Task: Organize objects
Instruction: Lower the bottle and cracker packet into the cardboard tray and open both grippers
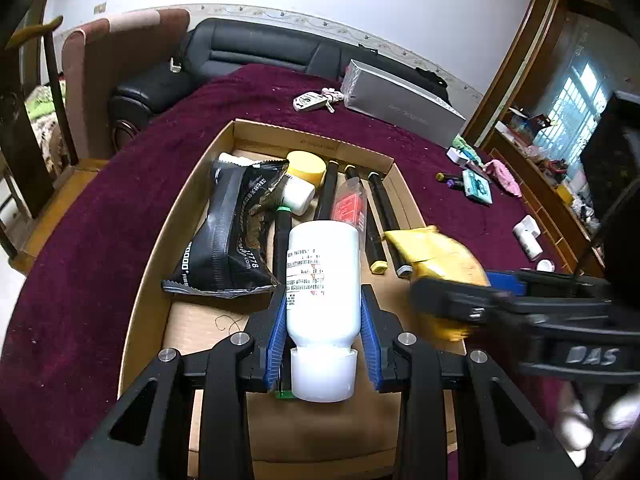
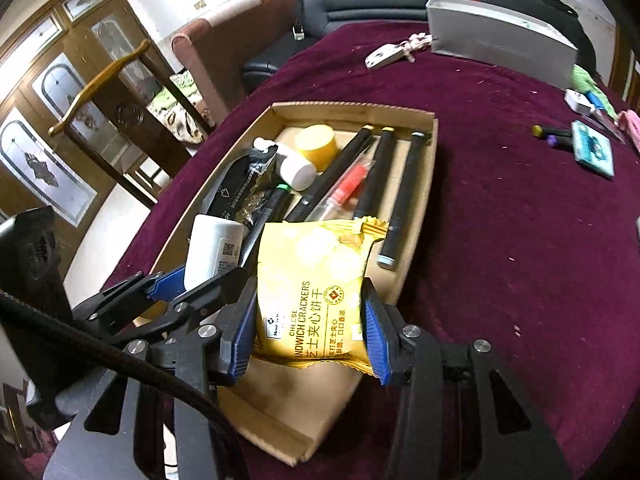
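My left gripper (image 1: 324, 320) is shut on a white bottle (image 1: 322, 272) and holds it over the near part of the cardboard tray (image 1: 152, 256). My right gripper (image 2: 310, 320) is shut on a yellow cracker packet (image 2: 314, 280) over the tray's near right part (image 2: 428, 200). The packet also shows blurred in the left wrist view (image 1: 436, 252). In the tray lie a black snack pouch (image 1: 232, 232), a yellow-lidded jar (image 1: 307, 168), a small white bottle (image 1: 298, 196), several black markers (image 1: 382, 208) and a red sachet (image 1: 352, 204).
The tray sits on a maroon cloth (image 2: 500, 220). On the cloth beyond it lie a silver box (image 1: 400, 96), a key fob (image 1: 310, 101), a teal card (image 2: 594, 148), two small pens (image 2: 554, 136) and white plastic parts (image 1: 528, 236). A black sofa (image 1: 256, 48) stands behind.
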`<state>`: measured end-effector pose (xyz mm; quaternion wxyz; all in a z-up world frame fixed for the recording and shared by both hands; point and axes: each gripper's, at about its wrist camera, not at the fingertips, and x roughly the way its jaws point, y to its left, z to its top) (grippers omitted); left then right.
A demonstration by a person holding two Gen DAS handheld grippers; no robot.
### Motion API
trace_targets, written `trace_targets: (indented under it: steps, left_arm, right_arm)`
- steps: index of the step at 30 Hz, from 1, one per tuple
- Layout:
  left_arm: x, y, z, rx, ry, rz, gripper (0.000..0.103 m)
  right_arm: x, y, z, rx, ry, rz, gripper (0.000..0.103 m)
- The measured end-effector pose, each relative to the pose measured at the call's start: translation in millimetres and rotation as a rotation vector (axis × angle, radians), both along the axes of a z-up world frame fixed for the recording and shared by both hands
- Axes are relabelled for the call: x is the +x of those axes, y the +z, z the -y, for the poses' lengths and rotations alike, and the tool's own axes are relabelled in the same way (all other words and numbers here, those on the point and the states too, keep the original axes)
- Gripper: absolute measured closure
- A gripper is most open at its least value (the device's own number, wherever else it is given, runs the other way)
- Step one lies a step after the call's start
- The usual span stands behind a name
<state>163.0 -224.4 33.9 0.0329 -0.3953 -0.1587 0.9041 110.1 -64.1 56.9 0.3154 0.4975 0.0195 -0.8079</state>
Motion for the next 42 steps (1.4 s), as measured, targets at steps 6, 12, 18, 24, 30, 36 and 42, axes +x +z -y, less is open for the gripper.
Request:
trace_targets:
  steps: [6, 12, 18, 24, 30, 36, 42]
  left_arm:
    - [-2.6, -5.1, 5.7, 0.011, 0.003, 0.009, 0.074]
    - [-5.2, -9.9, 7.3, 0.025, -0.003, 0.022, 0.074]
    - [-7.6, -11.9, 6.6, 0.026, -0.007, 0.031, 0.074]
    - [-8.0, -8.4, 3.7, 0.032, -0.014, 0.022, 0.073]
    - [-5.6, -0.1, -5.4, 0.009, -0.034, 0.006, 0.059]
    - [-2.8, 12.0, -21.1, -0.058, -0.044, -0.008, 0.053]
    - [1.8, 28.4, -41.4, -0.165, -0.046, -0.037, 0.053]
  right_arm:
    - [-9.2, -15.1, 9.6, 0.024, 0.001, 0.032, 0.057]
    - [-11.9, -23.1, 6.8, 0.016, -0.007, 0.06, 0.057]
    - [-14.3, -24.9, 4.0, -0.012, -0.021, 0.084, 0.056]
    - [-13.1, -24.9, -2.3, -0.041, -0.03, 0.088, 0.056]
    - [-9.4, -13.8, -14.5, -0.083, -0.047, 0.062, 0.056]
    - [-10.2, -11.4, -28.9, -0.107, -0.072, 0.062, 0.056]
    - [-10.4, -4.7, -46.8, -0.129, -0.103, 0.04, 0.056]
